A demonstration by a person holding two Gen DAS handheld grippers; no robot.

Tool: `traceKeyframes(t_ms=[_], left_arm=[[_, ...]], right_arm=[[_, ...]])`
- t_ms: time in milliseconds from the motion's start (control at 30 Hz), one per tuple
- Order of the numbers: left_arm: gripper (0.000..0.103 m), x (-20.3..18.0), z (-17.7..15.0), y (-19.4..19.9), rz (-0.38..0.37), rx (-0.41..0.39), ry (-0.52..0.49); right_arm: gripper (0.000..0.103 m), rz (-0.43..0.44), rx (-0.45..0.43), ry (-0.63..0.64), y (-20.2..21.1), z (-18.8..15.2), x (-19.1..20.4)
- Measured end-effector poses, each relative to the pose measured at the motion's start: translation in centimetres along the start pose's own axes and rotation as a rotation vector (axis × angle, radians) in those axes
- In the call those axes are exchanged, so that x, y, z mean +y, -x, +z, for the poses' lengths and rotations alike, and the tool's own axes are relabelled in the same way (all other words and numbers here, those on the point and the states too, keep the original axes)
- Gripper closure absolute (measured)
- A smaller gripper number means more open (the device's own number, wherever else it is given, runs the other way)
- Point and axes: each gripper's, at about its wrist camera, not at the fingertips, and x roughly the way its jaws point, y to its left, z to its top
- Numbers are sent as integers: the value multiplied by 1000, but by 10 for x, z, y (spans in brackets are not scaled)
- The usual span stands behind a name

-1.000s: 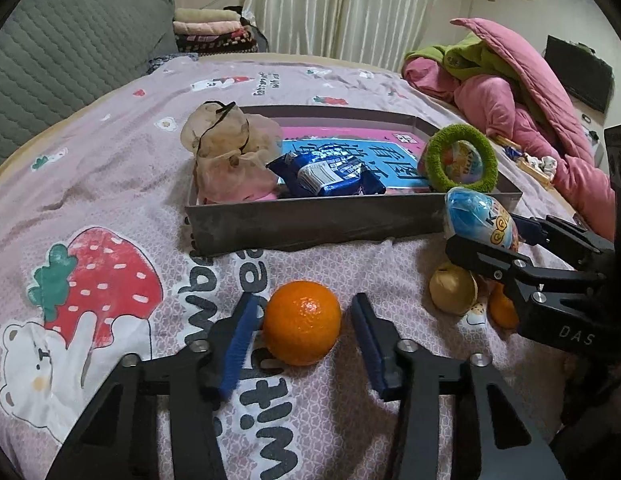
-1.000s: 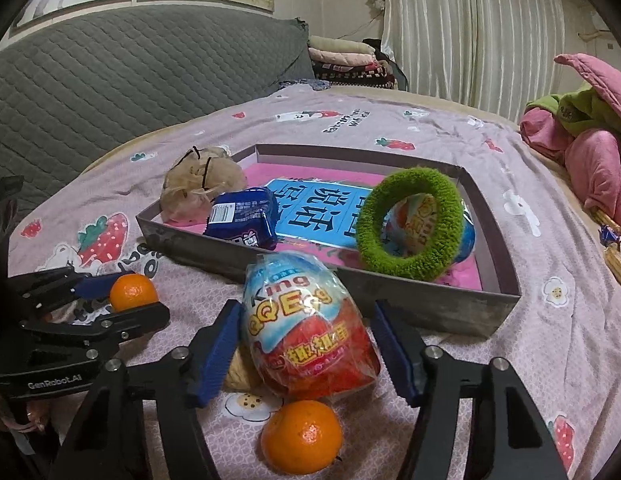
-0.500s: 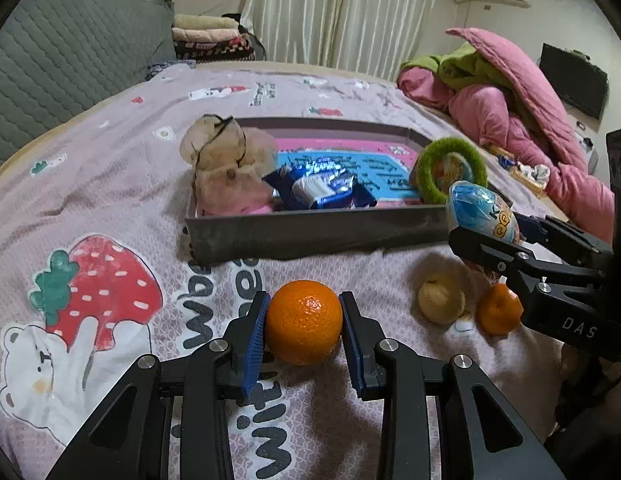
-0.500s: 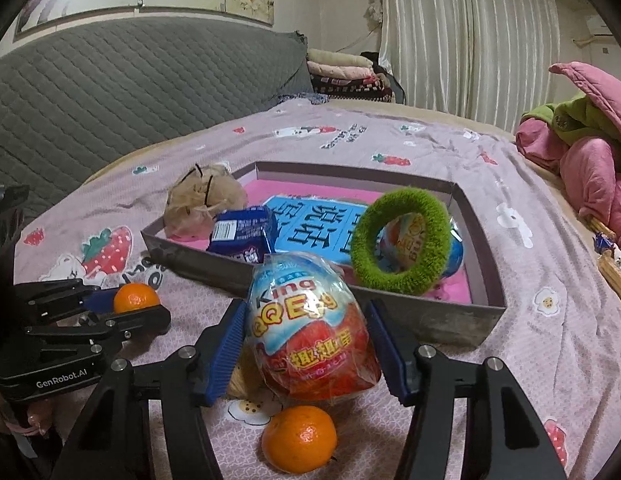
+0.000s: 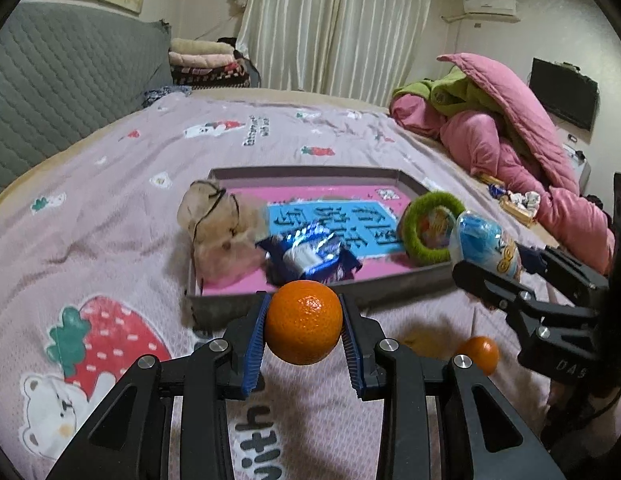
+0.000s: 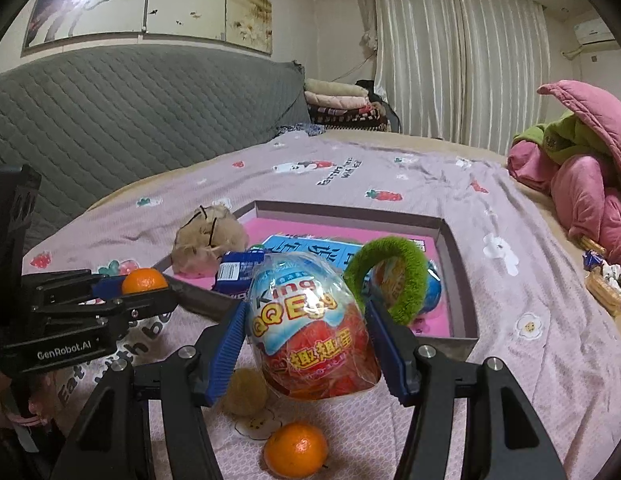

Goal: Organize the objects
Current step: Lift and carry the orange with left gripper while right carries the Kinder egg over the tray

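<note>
My left gripper (image 5: 303, 322) is shut on an orange tangerine (image 5: 303, 322), held above the bedsheet just in front of the grey tray (image 5: 310, 173). To its right, my right gripper (image 6: 306, 320) is shut on a big wrapped toy egg (image 6: 310, 324), blue on top and red below; the egg (image 5: 484, 246) also shows in the left wrist view. Inside the tray lie a beige pouch (image 5: 218, 236), a blue snack packet (image 5: 310, 256) and a green fuzzy ring (image 5: 430, 230) around another egg. A second tangerine (image 6: 295, 448) and a tan ball (image 6: 244, 392) lie on the sheet under the right gripper.
The tray sits on a pink-lilac printed bedsheet (image 5: 110, 208). A grey quilted headboard (image 6: 130, 120) runs along the left. Pink and green bedding (image 5: 510, 132) is heaped at the right, with small wrappers (image 6: 606, 280) near it. Folded blankets (image 5: 206, 64) are stacked at the back.
The left gripper closed on the tangerine and lifted it off the sheet. The right gripper rose with the toy egg still in its grip.
</note>
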Motion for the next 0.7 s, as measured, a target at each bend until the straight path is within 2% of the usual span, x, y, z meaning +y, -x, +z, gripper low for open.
traceKeyframes(t_ms=[467, 700], left_arm=[[68, 5, 40, -6, 17, -60, -17], [68, 13, 53, -16, 29, -64, -22]], right_arm=[[42, -12, -34, 3, 1, 18, 0], [42, -13, -47, 20, -10, 31, 2]])
